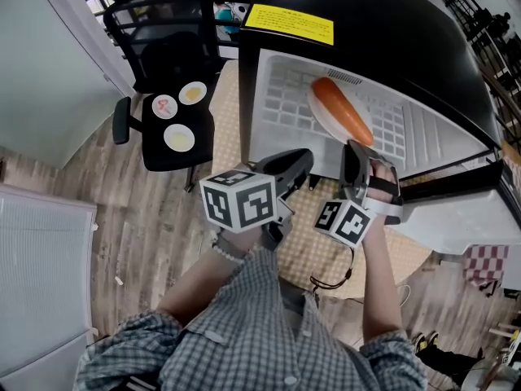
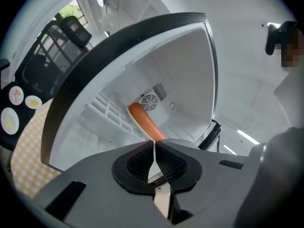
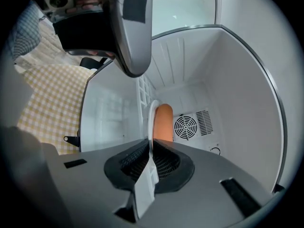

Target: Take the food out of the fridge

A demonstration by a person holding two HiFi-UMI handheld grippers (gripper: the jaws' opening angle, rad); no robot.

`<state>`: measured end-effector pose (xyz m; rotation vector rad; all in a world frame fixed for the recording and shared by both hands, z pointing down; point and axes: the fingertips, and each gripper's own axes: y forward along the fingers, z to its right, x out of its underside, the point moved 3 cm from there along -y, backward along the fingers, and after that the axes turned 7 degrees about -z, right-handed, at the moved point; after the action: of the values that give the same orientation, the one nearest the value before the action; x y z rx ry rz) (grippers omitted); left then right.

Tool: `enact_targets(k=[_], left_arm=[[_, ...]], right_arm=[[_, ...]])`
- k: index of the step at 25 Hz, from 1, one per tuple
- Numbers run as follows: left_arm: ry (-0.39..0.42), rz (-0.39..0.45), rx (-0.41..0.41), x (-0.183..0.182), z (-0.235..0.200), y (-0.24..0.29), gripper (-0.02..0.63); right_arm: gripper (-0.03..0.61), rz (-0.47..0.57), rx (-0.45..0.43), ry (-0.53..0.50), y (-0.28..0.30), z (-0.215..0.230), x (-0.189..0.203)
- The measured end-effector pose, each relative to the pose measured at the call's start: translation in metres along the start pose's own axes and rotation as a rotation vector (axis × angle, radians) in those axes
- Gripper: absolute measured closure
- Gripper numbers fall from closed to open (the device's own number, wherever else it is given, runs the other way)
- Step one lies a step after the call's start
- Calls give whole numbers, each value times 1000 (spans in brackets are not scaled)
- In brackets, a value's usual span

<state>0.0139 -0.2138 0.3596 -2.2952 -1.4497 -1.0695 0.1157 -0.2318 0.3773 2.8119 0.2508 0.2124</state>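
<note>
A long orange sausage (image 1: 346, 111) (image 2: 145, 120) (image 3: 164, 122) lies on a white plate (image 1: 319, 108) (image 3: 151, 115) on the wire shelf inside the open fridge (image 1: 366, 23). My right gripper (image 1: 352, 149) (image 3: 151, 146) reaches into the fridge mouth at the plate's near end. Its jaws are closed, with the plate's white rim running in between them. My left gripper (image 1: 303, 160) (image 2: 154, 148) hangs just outside the fridge opening, left of the right one. It is shut, nothing is in it, and it points at the sausage.
A black office chair (image 1: 163, 63) stands left of the fridge with three small plates of food (image 1: 180, 138) on its seat. A yellow checked mat (image 1: 326, 243) covers the floor before the fridge. The fridge door (image 1: 468, 218) hangs open at the right.
</note>
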Motion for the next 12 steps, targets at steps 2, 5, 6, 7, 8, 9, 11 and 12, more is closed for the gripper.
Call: enact_targets(k=[2, 5, 6, 7, 8, 9, 11, 12], left_arm=[[-50, -2, 17, -1, -3, 9, 600], [-143, 6, 39, -2, -7, 20, 518], [-172, 15, 43, -3, -8, 23, 509], [-197, 26, 46, -5, -10, 26, 503], [-221, 38, 51, -6, -12, 29, 500], [-244, 47, 57, -8, -13, 31, 495], [-295, 56, 68, -9, -16, 36, 491], [-325, 59, 71, -8, -17, 38, 489]], right_arm=[[552, 2, 3, -6, -2, -1, 2], [552, 7, 11, -11, -4, -1, 5], [552, 11, 13, -13, -5, -2, 5], [552, 14, 13, -15, -6, -2, 5], [552, 19, 13, -17, -7, -2, 6], [552, 24, 14, -21, -8, -3, 6], [554, 33, 17, -26, -9, -4, 8], [554, 38, 19, -26, -10, -4, 9]])
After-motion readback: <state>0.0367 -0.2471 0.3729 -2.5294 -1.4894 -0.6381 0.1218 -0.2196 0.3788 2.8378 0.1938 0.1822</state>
